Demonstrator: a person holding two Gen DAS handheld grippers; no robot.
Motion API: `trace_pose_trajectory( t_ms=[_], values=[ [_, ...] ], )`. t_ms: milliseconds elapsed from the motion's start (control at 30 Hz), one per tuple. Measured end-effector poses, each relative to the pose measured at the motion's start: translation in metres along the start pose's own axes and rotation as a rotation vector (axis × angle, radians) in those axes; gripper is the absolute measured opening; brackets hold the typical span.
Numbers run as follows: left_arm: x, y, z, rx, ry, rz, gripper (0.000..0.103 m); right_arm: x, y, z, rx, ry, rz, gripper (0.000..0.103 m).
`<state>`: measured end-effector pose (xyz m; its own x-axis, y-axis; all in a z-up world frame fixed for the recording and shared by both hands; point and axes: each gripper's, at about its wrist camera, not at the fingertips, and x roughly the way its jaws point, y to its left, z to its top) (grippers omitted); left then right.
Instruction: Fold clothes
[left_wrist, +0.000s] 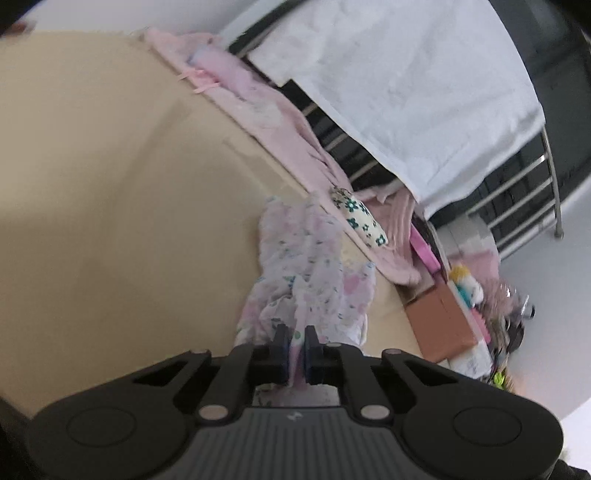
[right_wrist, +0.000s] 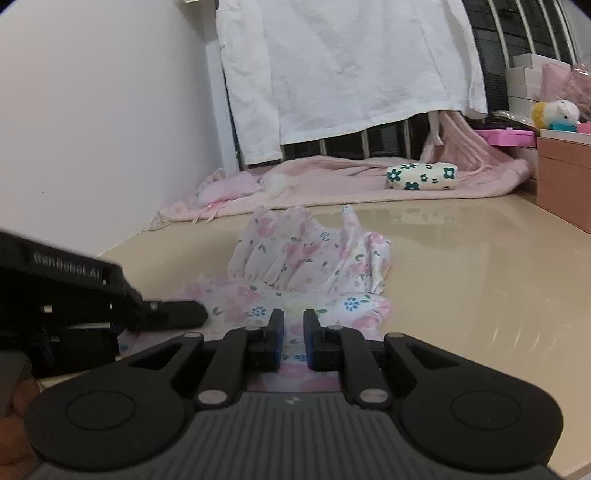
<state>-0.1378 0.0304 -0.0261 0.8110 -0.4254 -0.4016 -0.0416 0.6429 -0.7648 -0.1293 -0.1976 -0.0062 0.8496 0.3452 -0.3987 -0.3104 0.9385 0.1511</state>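
Observation:
A thin white garment with pink and blue flowers (left_wrist: 306, 266) (right_wrist: 306, 258) lies crumpled on the beige table (left_wrist: 110, 184) (right_wrist: 461, 277). My left gripper (left_wrist: 297, 332) is shut on a bunched fold of its near edge, and pink fabric fills the narrow gap between the blue pads. In the right wrist view the left gripper (right_wrist: 177, 314) comes in from the left, its tip on the garment's left corner. My right gripper (right_wrist: 293, 319) sits low over the near hem, its jaws nearly together with floral fabric showing in the gap.
A pink blanket (right_wrist: 332, 177) (left_wrist: 280, 129) lies along the table's far edge with a rolled floral cloth (right_wrist: 421, 176) (left_wrist: 360, 218) on it. Behind hangs a white cloth (right_wrist: 351, 74) on a metal rack. A brown box (right_wrist: 561, 184) and a plush toy (right_wrist: 554, 112) stand at the right; a wall (right_wrist: 92, 129) bounds the left.

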Motion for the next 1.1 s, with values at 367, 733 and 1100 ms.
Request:
trace_pose_trajectory(
  t_ms=[367,733,1100],
  values=[
    [-0.031,-0.072,0.000,0.435,-0.204,0.028,0.026,-0.013,-0.003,0.015,-0.014,-0.065,-0.007,0.011],
    [0.037,-0.045,-0.010,0.548,-0.019,0.155,0.004,0.012,-0.022,0.013,0.004,0.027,-0.032,0.012],
    [-0.003,-0.027,-0.013,0.389,0.009,0.087,0.004,0.009,-0.030,0.007,-0.066,0.080,0.029,0.015]
  ],
)
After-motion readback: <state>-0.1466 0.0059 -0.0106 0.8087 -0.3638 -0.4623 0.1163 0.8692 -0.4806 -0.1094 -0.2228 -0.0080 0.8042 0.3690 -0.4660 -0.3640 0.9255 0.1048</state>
